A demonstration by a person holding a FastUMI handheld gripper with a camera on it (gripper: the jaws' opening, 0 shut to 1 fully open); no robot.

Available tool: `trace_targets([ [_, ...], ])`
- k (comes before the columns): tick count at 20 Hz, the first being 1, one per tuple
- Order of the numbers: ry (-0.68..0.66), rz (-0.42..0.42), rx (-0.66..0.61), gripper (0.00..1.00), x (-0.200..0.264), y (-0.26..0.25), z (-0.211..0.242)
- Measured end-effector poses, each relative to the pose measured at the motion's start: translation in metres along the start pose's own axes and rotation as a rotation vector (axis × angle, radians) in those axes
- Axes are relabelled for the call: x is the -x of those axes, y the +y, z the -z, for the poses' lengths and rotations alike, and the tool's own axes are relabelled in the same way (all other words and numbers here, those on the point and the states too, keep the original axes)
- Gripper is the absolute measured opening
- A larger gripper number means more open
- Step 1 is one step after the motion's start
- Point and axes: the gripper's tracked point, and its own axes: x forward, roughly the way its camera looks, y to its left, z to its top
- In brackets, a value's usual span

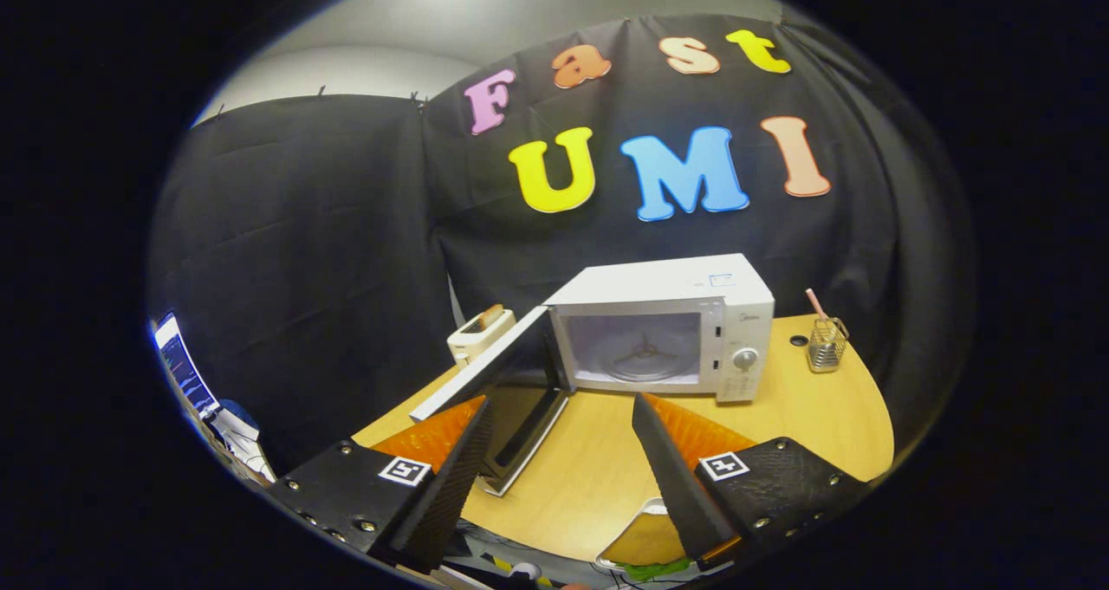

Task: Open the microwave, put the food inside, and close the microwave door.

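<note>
Wooden table [780, 417], microwave [667, 326] door [498, 382] swung open, tool [559, 412] spread wide, holding nothing.

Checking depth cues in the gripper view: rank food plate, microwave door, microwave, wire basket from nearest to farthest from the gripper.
The gripper is open, holding nothing.
1. Food plate: at the table's near edge, beside the right finger.
2. Microwave door: swung open, by the left fingertip.
3. Microwave: ahead, beyond the fingers, cavity empty.
4. Wire basket: right of the microwave, at about the same depth; too close to call.
</note>
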Motion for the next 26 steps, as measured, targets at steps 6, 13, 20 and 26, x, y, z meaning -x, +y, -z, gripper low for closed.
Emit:
trace_targets([
  [6,0.099,0.121,-0.072,0.97,0.006,-0.06,0.046],
  [13,0.242,0.185,-0.154,0.97,0.005,-0.106,0.112],
  [20,0.391,0.191,-0.23,0.97,-0.004,-0.131,0.168],
  [26,0.494,0.166,-0.258,0.97,-0.004,-0.131,0.193],
])
